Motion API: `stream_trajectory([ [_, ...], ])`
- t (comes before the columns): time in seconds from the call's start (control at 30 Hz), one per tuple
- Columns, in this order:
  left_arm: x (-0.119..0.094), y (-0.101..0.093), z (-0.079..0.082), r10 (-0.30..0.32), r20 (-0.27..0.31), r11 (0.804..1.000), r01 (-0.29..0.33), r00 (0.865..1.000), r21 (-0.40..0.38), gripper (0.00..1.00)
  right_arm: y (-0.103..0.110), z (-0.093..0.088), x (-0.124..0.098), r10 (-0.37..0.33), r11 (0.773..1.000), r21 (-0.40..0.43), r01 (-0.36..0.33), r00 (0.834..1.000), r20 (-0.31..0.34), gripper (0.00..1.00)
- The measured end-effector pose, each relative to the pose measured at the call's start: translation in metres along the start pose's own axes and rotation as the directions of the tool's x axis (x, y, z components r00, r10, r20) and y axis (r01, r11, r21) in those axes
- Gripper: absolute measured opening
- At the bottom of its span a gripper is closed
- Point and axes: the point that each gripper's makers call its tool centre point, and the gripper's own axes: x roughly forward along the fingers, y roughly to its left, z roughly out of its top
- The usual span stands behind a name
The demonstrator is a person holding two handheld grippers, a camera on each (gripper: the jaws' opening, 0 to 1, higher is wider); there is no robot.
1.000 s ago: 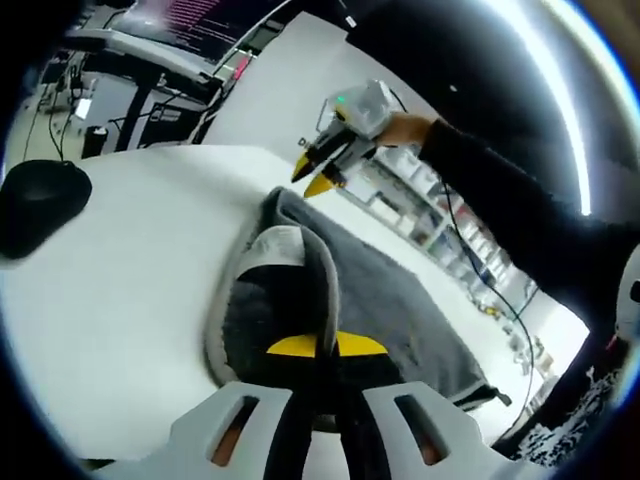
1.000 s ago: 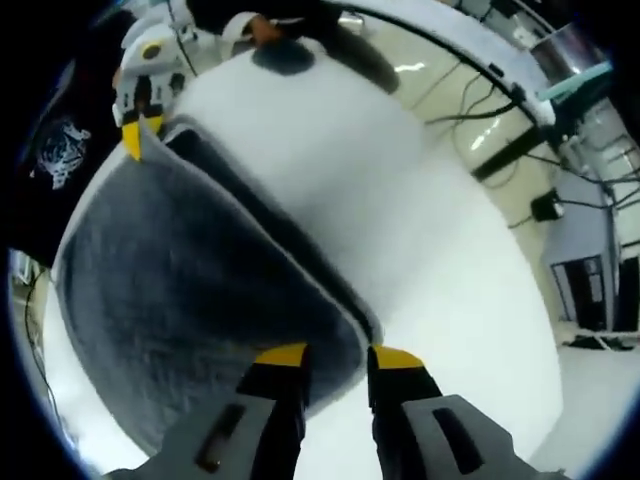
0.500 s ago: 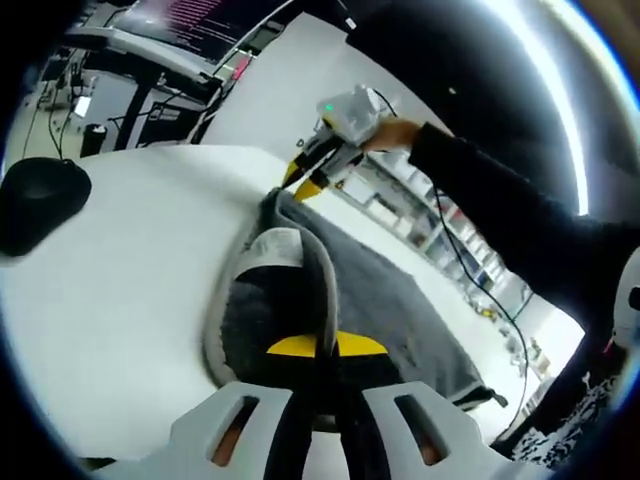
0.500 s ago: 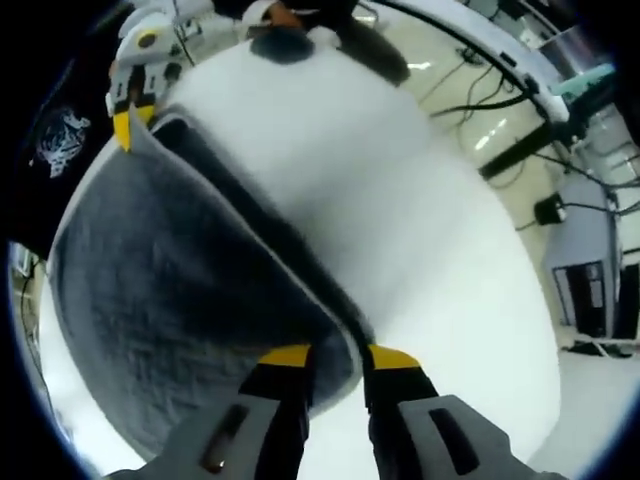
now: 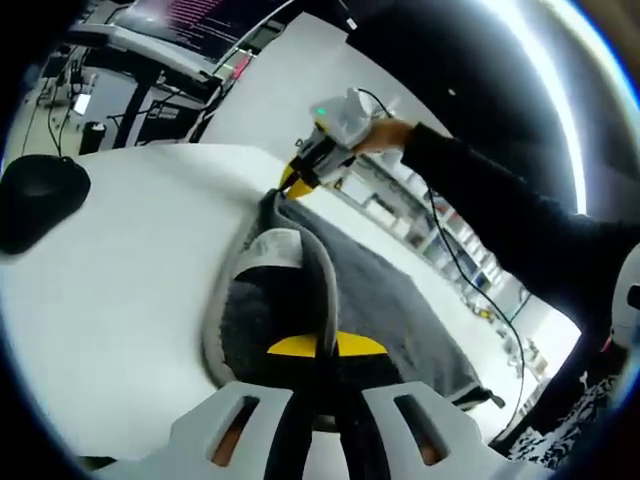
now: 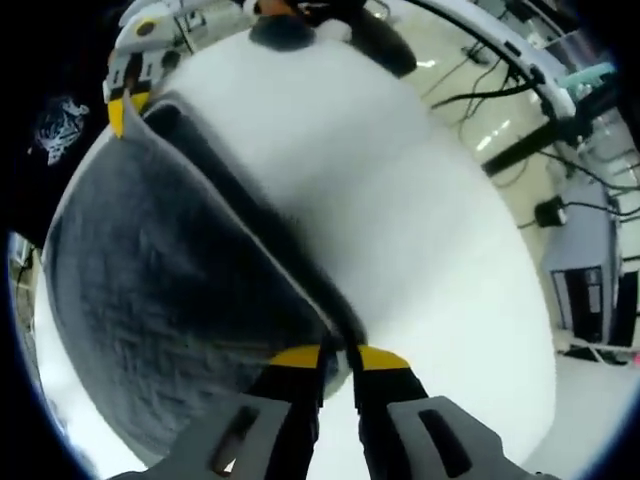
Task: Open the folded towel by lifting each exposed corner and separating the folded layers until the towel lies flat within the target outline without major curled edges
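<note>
Towel (image 5: 400,300) stretched between two grippers over the white bench (image 5: 110,300).
Left gripper (image 5: 326,346) and right gripper (image 6: 335,357) each pinch a corner, jaws nearly closed; its long axis runs gripper to gripper.

Grey towel (image 5: 390,300) with pale edging, top layer raised off white table

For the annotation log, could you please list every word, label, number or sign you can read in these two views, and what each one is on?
None can be read.
Monitor, left gripper view: pink lines of text, too blurred to read.
Dark clothing, right gripper view: a pale printed design, too blurred to tell whether it holds letters.
Towel, table and both grippers: no markings visible.
</note>
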Motion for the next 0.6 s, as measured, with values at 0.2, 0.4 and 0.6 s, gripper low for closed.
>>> stream_trajectory([
  [0.2,-0.0004,-0.0001,0.0004,-0.003,0.002,1.0,0.003,1.0,0.001,0.01,0.0021,0.0002,0.0064,0.019,1.0,-0.008,-0.019,1.0,-0.008,0.1],
  [0.4,-0.0005,-0.0005,0.0,-0.004,0.004,1.0,0.004,1.0,0.003,0.01,0.0027,-0.0006,0.0061,0.024,0.999,-0.024,-0.024,1.0,-0.015,0.02],
  [0.6,-0.0006,-0.0007,-0.0009,-0.001,0.004,1.0,0.001,1.0,0.005,0.01,0.0034,-0.0018,0.0064,0.026,0.999,-0.026,-0.026,1.0,-0.013,0.01],
])
